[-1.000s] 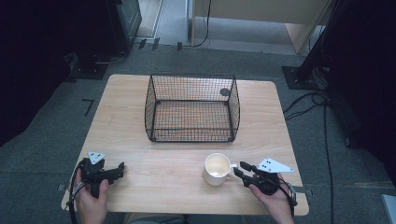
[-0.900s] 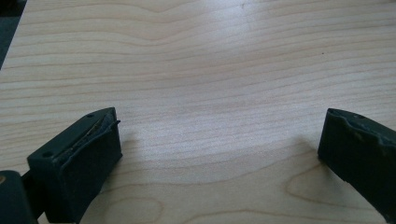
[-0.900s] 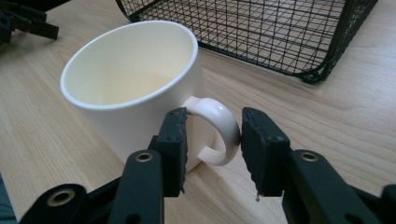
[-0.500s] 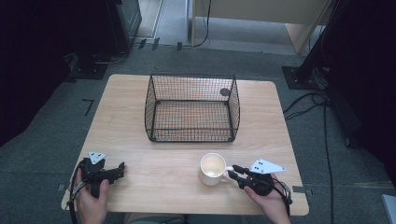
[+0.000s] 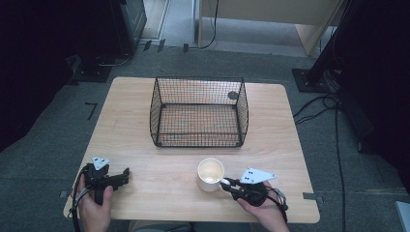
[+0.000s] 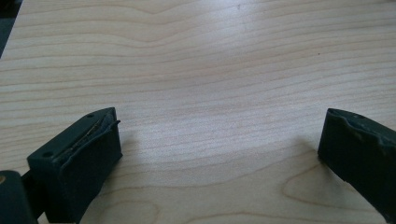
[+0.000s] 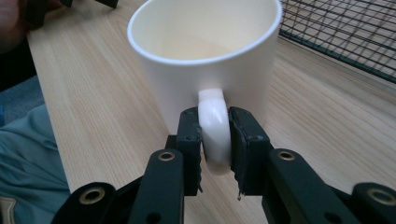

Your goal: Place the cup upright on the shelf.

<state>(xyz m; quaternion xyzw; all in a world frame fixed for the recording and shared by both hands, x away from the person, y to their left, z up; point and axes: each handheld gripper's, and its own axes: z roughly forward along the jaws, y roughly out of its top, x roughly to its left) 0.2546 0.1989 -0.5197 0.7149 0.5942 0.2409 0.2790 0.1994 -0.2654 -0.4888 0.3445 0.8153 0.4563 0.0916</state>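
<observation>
A white mug (image 5: 210, 173) stands upright on the wooden table (image 5: 145, 145) near its front edge, and its inside looks empty. My right gripper (image 5: 228, 183) is shut on the mug's handle (image 7: 214, 128), with one pad pressed on each side of it. Up close the mug (image 7: 205, 60) rises right in front of my right gripper (image 7: 215, 144). My left gripper (image 5: 124, 175) rests at the front left of the table, held in a hand. Its jaws stand wide apart over bare wood in the left gripper view, my left gripper (image 6: 219, 140) holding nothing.
A black wire basket (image 5: 199, 112) stands in the middle of the table, open at the top and empty; its mesh (image 7: 345, 32) is just beyond the mug. A small dark round mark (image 5: 233, 95) lies behind the basket. Cables trail on the floor at the right.
My right gripper has slid left with the mug by a small amount. The left gripper has stayed where it was.
</observation>
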